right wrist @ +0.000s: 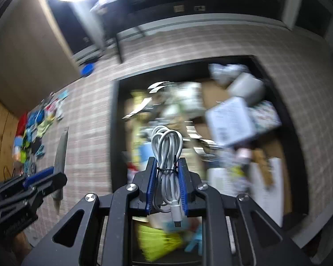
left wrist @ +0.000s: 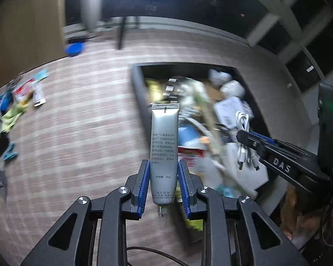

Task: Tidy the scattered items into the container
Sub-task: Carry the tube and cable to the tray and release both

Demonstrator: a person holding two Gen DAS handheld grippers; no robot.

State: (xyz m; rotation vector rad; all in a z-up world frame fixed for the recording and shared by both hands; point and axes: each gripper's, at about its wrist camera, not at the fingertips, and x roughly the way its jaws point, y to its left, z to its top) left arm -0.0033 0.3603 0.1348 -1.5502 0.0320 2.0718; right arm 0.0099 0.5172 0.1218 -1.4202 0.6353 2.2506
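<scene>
My left gripper [left wrist: 163, 166] is shut on a silver cosmetic tube [left wrist: 164, 141], which stands upright between the blue pads over the left wall of the dark container [left wrist: 138, 84]. My right gripper [right wrist: 166, 166] is shut on a tied bundle of white USB cable [right wrist: 166, 148] above the container [right wrist: 114, 119], which is full of boxes, packets and papers. In the left wrist view the right gripper [left wrist: 244, 135] comes in from the right with the white cable [left wrist: 244, 137] hanging from it. In the right wrist view the left gripper [right wrist: 48, 175] shows at the lower left with the tube [right wrist: 61, 148].
A heap of scattered small items [left wrist: 8, 108] lies on the checked carpet at far left; the same heap [right wrist: 33, 133] shows in the right wrist view. A blue bowl [left wrist: 74, 48] sits by the far wall. A dark table leg [left wrist: 121, 33] stands behind the container.
</scene>
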